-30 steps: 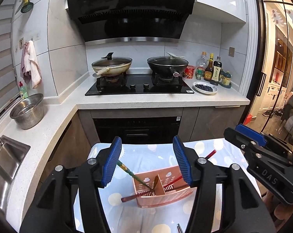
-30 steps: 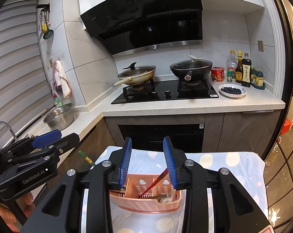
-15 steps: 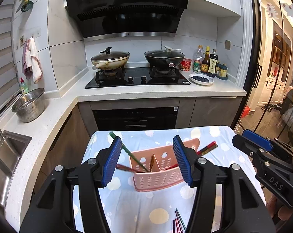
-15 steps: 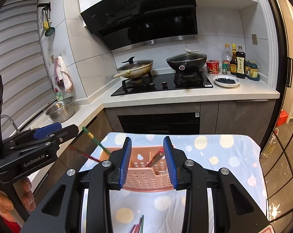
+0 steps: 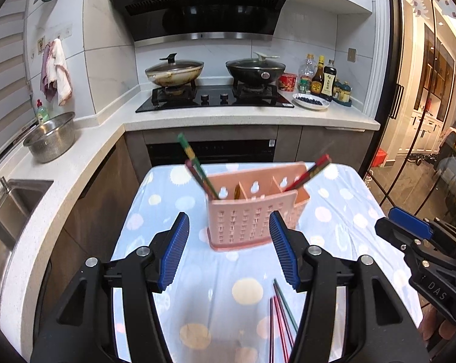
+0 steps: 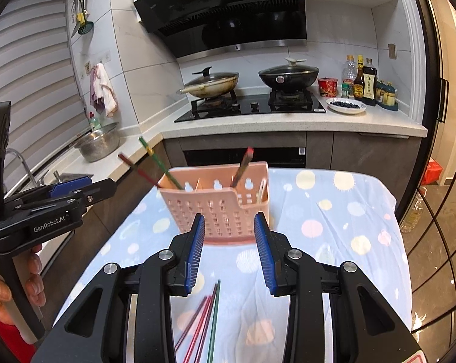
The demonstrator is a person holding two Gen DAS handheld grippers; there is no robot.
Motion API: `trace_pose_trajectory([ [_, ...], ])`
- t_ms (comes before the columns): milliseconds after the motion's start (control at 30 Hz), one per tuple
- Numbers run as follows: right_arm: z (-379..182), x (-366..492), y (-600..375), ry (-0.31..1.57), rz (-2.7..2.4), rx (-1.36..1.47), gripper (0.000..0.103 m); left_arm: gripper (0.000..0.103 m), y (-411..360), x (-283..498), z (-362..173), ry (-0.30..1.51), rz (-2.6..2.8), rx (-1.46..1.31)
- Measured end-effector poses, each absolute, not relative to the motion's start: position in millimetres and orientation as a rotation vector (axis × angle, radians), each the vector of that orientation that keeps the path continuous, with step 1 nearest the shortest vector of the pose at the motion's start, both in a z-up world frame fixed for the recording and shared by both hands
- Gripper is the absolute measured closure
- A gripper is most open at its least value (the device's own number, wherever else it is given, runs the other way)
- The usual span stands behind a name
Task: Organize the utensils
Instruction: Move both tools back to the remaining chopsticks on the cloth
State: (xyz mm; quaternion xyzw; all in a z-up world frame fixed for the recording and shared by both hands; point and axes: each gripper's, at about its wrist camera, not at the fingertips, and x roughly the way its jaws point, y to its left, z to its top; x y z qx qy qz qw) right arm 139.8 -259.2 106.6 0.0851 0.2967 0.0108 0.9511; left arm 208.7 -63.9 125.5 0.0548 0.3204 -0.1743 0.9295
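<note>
A pink perforated utensil caddy [image 5: 252,220] stands on a table with a blue dotted cloth [image 5: 197,287]; it also shows in the right wrist view [image 6: 218,205]. Green and red chopsticks [image 5: 194,166] lean out of its left compartment, and red ones [image 5: 309,172] out of its right. Several loose chopsticks [image 5: 280,317] lie on the cloth near me, also seen in the right wrist view [image 6: 205,320]. My left gripper [image 5: 229,251] is open and empty, a little short of the caddy. My right gripper [image 6: 229,254] is open and empty, above the loose chopsticks.
Behind the table is a kitchen counter [image 5: 252,118] with a hob, two lidded pans [image 5: 255,69], bottles and a plate. A steel colander [image 5: 51,136] and a sink [image 5: 4,208] are on the left. A glass door [image 5: 424,121] is on the right.
Both grippers have pulled back and up from the caddy. The caddy now stands farther ahead and the loose chopsticks on the cloth have come into view.
</note>
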Motion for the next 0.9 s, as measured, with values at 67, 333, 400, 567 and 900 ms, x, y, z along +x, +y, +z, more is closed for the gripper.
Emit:
trace_pose_trajectory([
  [67, 96, 127, -256, 0.622, 0.026, 0.175, 0.069, 0.05, -60, 199, 113, 0.679, -0.354, 0.113],
  [333, 33, 67, -234, 0.728, 0.008, 0.136, 0.069, 0.045, -42, 146, 46, 0.792, -0.335, 0.145],
  [400, 17, 54, -229, 0.762, 0.006, 0.135, 0.069, 0.045, -37, 132, 28, 0.823, -0.323, 0.154],
  [567, -14, 27, -220, 0.813, -0.006, 0.137, 0.069, 0.045, -27, 97, -12, 0.907, -0.301, 0.164],
  [900, -58, 7, -200, 0.903, 0.028, 0.135, 0.069, 0.045, -18, 52, -47, 0.999, -0.314, 0.14],
])
